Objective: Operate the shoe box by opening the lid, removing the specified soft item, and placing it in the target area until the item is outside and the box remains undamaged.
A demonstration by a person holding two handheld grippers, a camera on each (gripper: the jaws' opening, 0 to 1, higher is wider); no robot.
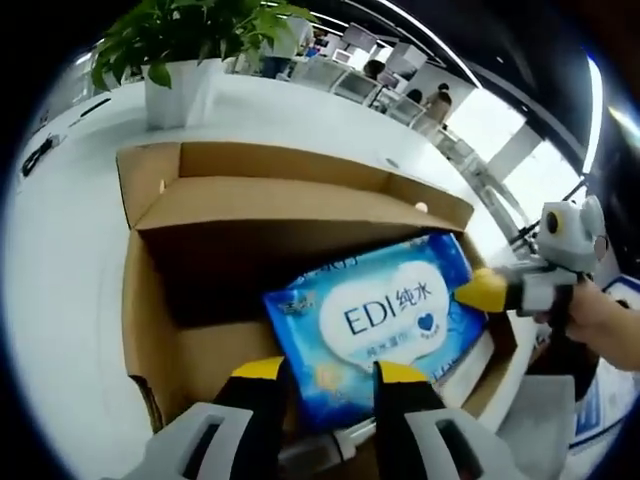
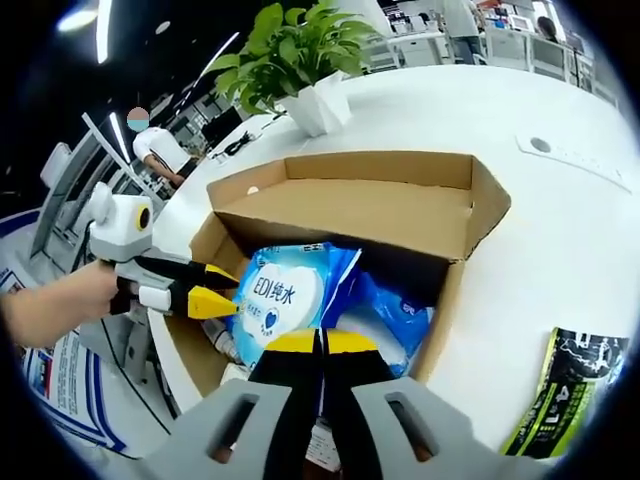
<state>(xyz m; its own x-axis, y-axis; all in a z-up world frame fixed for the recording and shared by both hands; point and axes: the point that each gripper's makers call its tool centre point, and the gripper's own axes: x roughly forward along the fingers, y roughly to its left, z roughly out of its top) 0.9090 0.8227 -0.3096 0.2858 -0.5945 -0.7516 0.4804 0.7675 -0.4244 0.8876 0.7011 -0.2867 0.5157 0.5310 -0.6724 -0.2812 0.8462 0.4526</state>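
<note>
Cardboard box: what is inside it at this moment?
Inside the open cardboard box a blue wet-wipes pack stands tilted, with a second blue soft pack beside it. Small items lie low at the near wall, unclear. The packs cover the box floor.

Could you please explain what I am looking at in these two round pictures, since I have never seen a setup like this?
There is no robot here. A person holds a two-jaw gripper in each hand, and a fisheye camera rides on each one, looking forward along its jaws.

In the left gripper view, the left gripper rises from the bottom with its jaws open, one on either side of the near end of a blue wipes pack. The right gripper comes in from the right, touching the pack's far end.

In the right gripper view, the right gripper has its jaws closed together near the pack, though whether it pinches the pack is hard to tell.

The pack sits in an open cardboard box on a white table. A potted plant stands behind the box, and a dark packet lies beside it.
</note>
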